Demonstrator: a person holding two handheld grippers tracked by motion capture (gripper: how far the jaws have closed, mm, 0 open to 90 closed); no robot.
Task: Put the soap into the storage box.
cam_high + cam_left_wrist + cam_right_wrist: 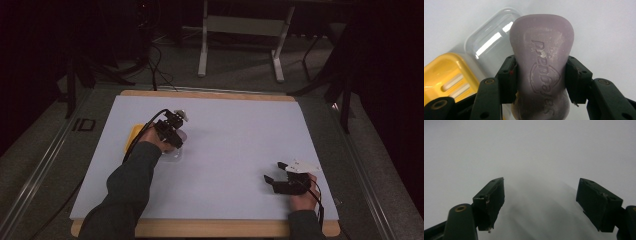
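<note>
One waxy lilac soap bar (pixel 541 72) (embossed lettering), waisted, clamped by left gripper (pixel 541 82).

Left tongs (pixel 541 82) clamp the purple soap (pixel 542 62), above a clear lid (pixel 489 40) and yellow dish (pixel 446 72).

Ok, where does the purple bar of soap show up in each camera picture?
High view: the soap peeks out pinkish at the left hand-held gripper, left of centre, beside the yellow soap dish.
Left gripper view: centre, upright, clamped between both jaws, with the dish at lower left.
Right gripper view: open jaws over bare table.
Shared landmark: the yellow dish.
</note>
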